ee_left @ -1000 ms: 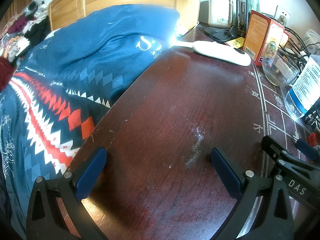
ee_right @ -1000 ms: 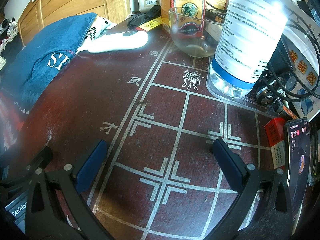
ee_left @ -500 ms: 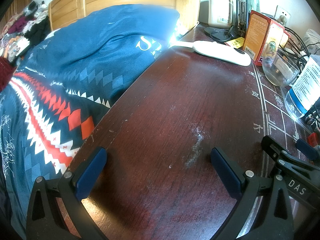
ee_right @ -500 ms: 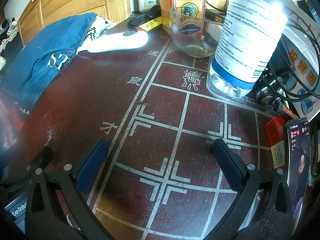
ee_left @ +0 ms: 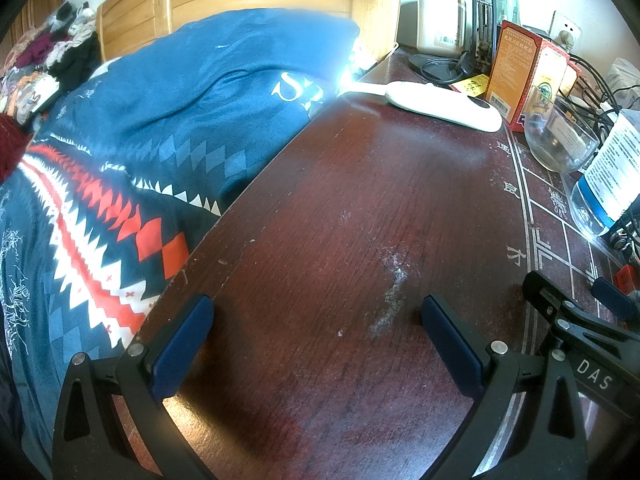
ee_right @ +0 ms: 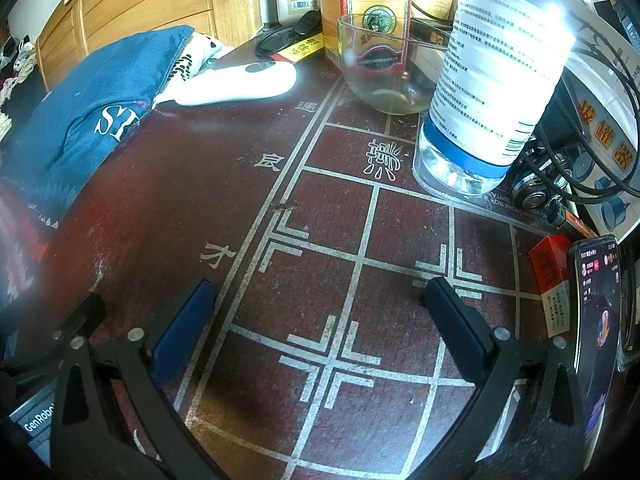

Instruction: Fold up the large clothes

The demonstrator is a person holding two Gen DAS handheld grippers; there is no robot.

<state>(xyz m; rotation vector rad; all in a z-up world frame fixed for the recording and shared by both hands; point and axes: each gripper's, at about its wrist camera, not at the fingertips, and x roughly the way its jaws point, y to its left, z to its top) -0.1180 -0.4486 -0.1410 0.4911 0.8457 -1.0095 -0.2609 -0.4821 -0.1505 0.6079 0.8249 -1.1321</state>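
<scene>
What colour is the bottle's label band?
Blue band under a white label, clearest in the right wrist view.

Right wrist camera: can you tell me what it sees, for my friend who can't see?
The open right gripper sits empty above a dark red table painted with white chess-board lines. Behind stand a big water bottle, a glass bowl and a white handheld device; a phone lies at right.

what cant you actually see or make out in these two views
- Clothes pile, left view: small, at the frame's edge; items unclear.
- Bottle, right view: top cut off by the frame; label too fine to read.
- Phone, right view: screen text too small to read.
- Bedding: full extent cut off by the left edge.
</scene>
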